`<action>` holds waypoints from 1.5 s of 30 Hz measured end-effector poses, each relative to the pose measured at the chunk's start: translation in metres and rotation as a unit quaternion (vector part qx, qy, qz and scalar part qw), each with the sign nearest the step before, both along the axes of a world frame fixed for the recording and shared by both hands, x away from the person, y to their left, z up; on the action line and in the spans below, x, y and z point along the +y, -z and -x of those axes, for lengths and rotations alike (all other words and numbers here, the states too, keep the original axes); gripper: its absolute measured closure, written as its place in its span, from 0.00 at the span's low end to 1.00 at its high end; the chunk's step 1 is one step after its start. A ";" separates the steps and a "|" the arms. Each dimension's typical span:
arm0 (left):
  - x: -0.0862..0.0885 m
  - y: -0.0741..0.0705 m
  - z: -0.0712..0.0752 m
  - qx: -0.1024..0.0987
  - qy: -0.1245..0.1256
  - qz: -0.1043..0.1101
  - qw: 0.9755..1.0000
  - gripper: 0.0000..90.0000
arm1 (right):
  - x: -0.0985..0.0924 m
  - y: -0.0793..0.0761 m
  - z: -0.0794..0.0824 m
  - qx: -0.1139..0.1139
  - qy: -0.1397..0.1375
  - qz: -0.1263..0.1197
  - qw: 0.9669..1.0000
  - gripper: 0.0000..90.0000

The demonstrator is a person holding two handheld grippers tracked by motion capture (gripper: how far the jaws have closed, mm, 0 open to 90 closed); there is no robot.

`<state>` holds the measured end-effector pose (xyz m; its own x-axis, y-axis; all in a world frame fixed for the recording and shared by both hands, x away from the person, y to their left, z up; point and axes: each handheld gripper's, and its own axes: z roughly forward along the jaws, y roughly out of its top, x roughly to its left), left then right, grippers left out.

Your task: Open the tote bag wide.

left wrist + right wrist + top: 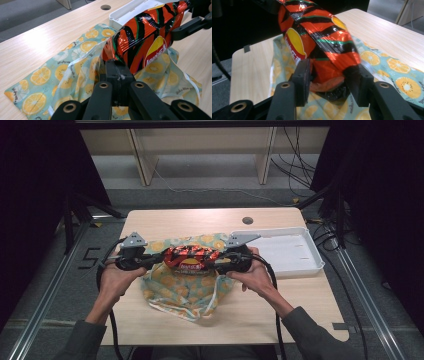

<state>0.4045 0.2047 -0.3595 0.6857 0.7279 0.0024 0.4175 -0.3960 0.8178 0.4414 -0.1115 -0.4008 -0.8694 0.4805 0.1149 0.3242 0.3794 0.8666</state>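
Stretching between both hand-held grippers, the red-and-black chip bag (192, 258) hangs above the orange-print cloth bag (186, 287) on the table (165, 222), long axis running left to right. The left hand-held gripper (115, 67) pinches one end; the right hand-held gripper (329, 81) clamps the other.

Grey sleeves (312, 332) are worn on both forearms. A black left tool (159, 259) and a black right tool (218, 259) are each topped by a grey three-cornered plate (134, 240), and a black cable (276, 312) is trailed from each. Brass-ringed screw holes (103, 85) are set in the black jaw links, seen in both gripper views.
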 end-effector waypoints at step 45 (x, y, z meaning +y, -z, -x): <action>0.018 0.015 0.041 -0.056 -0.054 -0.006 0.997 0.44 | -0.005 0.000 -0.013 0.000 -0.004 -0.077 0.997 1.00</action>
